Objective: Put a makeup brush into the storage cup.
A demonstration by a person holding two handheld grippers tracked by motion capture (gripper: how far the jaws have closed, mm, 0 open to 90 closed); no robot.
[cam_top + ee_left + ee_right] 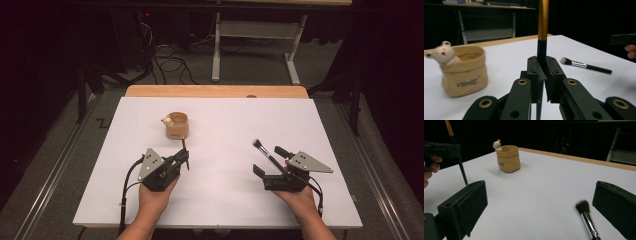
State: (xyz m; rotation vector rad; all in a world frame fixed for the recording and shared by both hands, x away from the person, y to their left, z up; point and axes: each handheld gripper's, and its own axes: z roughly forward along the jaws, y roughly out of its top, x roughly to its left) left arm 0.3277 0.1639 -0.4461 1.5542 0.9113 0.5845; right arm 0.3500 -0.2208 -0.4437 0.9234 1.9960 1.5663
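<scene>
My left gripper [181,159] was clenched on a slim brush handle [541,47], dark at the bottom and gold higher up, and that handle ran straight out of the top of the left gripper view, so I couldn't see its head at all; its lower end dropped behind the jaws there too. From the high view it was just a thin stick poking up near the middle of the frame, hard to read. My right gripper [270,162] stood released, jaws spread wide with nothing pressed between them. The makeup brush [586,216] lay flat on the white table [225,125] just inside the right-hand jaw, bristles toward the far side, its handle cut off at the bottom edge of the right gripper view and partly covered by the gripper from above. Up at the centre left of the high view sat the tan pouch-shaped holder [177,125] with a small bear figure [442,53] on its rim; the print on its front was too small to read. Nothing lay between my left gripper and that holder. Beyond the table's wooden far edge [215,91] everything went dark: cables [170,65] on the floor, a pale table frame [255,35], little else I could make out.
</scene>
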